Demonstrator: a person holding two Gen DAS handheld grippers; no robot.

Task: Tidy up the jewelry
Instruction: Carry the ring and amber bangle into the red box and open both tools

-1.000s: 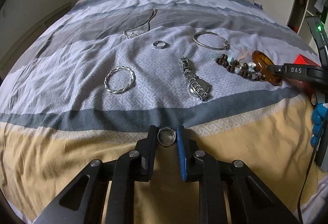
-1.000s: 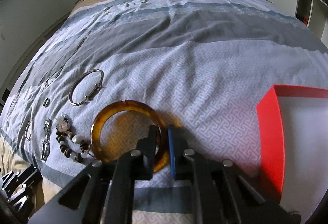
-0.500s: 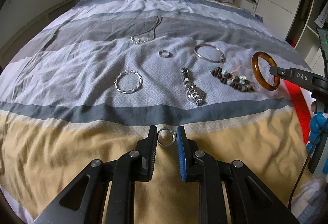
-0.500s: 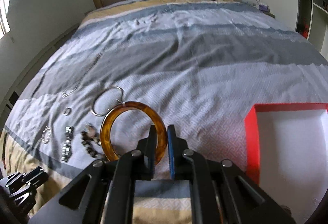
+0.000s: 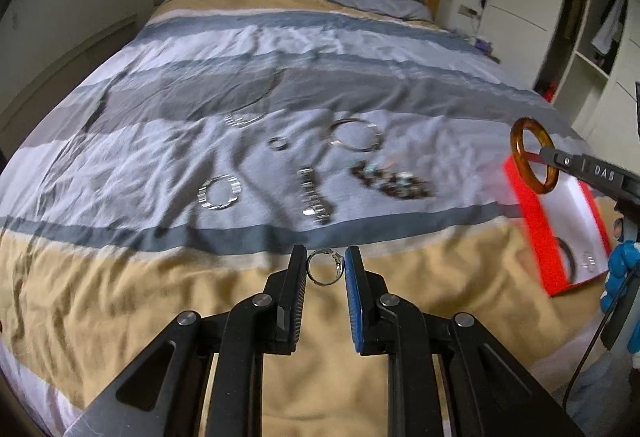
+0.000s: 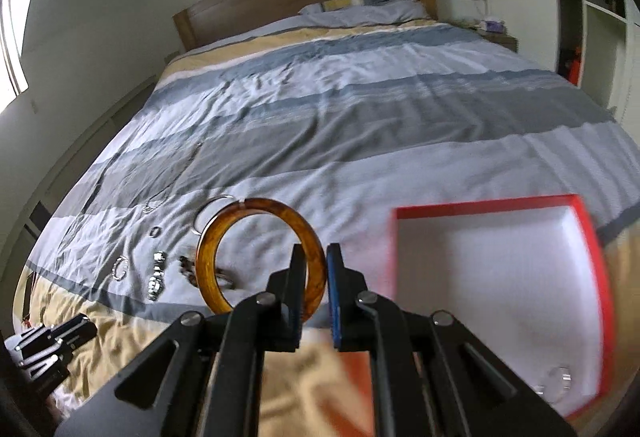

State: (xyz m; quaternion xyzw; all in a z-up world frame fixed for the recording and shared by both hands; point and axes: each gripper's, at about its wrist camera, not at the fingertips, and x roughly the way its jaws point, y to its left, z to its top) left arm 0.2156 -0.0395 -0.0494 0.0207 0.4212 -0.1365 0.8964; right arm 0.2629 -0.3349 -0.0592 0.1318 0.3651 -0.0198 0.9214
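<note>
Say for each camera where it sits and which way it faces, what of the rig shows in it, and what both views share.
Left wrist: on the left gripper, facing up the bed to the headboard; its fingers pinch a ring; a blue glove shows at right.
Right wrist: on the right gripper, facing the same way from further right; its fingers clamp an amber bangle.
Shared: bed, bangle, red box, laid-out jewelry.

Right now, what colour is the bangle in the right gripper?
Translucent amber-brown with darker mottling: the bangle, clamped in the right gripper. Clearest in the right wrist view.
</note>
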